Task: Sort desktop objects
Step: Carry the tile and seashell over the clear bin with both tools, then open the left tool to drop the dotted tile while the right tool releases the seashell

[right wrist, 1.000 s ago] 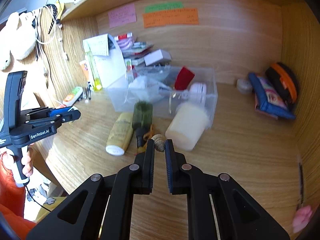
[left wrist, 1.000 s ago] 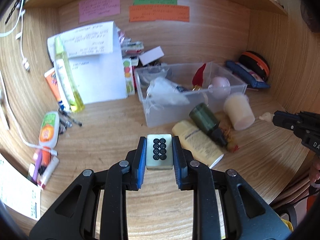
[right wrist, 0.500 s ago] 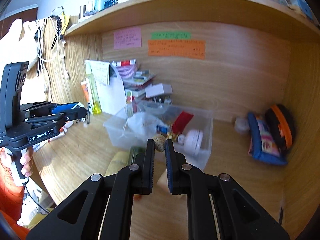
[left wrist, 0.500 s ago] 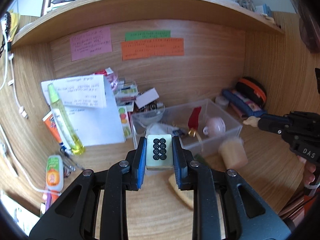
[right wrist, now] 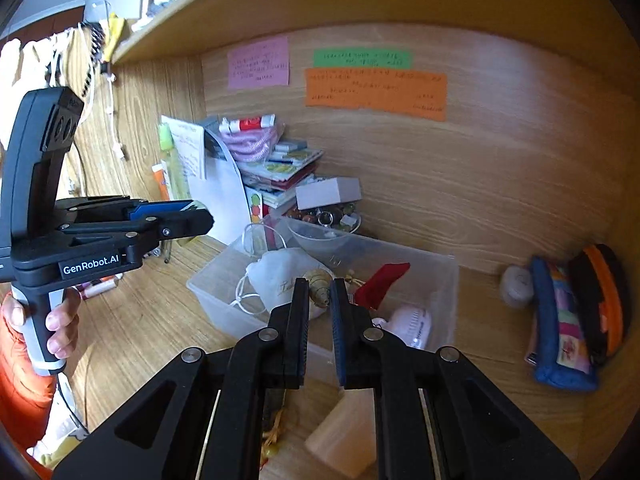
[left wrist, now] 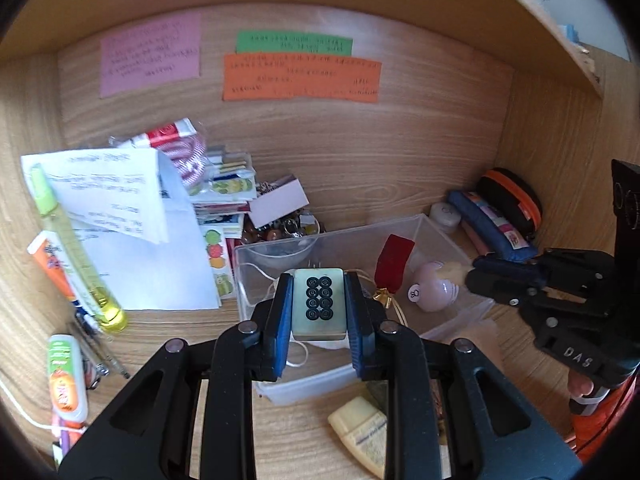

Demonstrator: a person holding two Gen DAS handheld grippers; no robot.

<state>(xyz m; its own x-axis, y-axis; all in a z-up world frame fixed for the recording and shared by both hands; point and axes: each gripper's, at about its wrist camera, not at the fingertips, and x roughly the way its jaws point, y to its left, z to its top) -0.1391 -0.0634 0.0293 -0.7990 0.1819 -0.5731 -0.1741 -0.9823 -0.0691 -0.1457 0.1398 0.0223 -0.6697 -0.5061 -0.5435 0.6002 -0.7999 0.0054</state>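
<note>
Both grippers now over bin [left wrist: 436, 227]; my L [left wrist: 318, 306] pinching tile [left wrist: 318, 304], R [right wrist: 320, 300] pinching shell [right wrist: 319, 286], bin at 12.

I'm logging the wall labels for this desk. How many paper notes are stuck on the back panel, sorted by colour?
Pink note: 1
Green note: 1
Orange note: 1
Total: 3
</note>
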